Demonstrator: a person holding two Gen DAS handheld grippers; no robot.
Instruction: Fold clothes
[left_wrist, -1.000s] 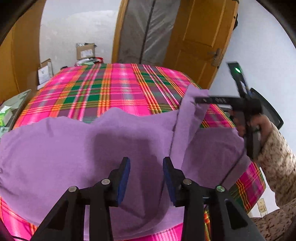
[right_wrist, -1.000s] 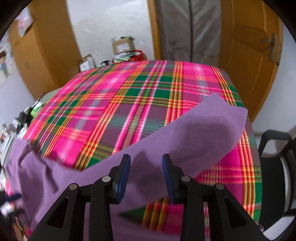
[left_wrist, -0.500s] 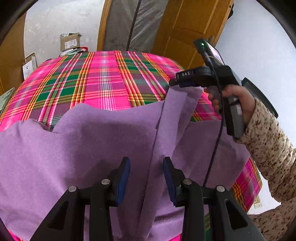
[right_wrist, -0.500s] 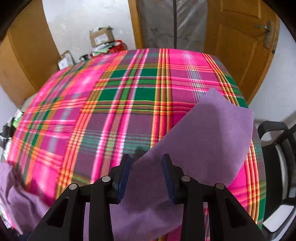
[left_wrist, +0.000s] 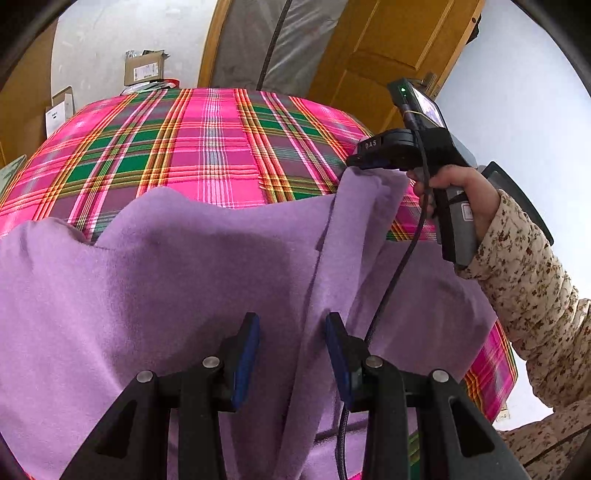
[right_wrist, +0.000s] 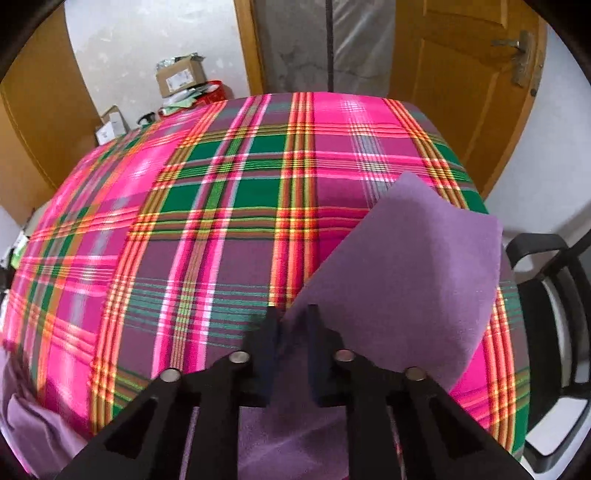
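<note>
Left wrist view shows the right hand-held gripper (left_wrist: 364, 162) pinched on a raised edge of the purple cloth (left_wrist: 166, 280), which lies on the plaid counter (left_wrist: 207, 147). The left hand-held gripper (left_wrist: 291, 354) gapes empty over a fold; better to clamp that ridge before lifting, keeping the edge taut.

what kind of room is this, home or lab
Most likely a room in a home: a table under a pink and green plaid cloth, orange-brown wooden doors, cardboard boxes by the wall and a black office chair.
</note>
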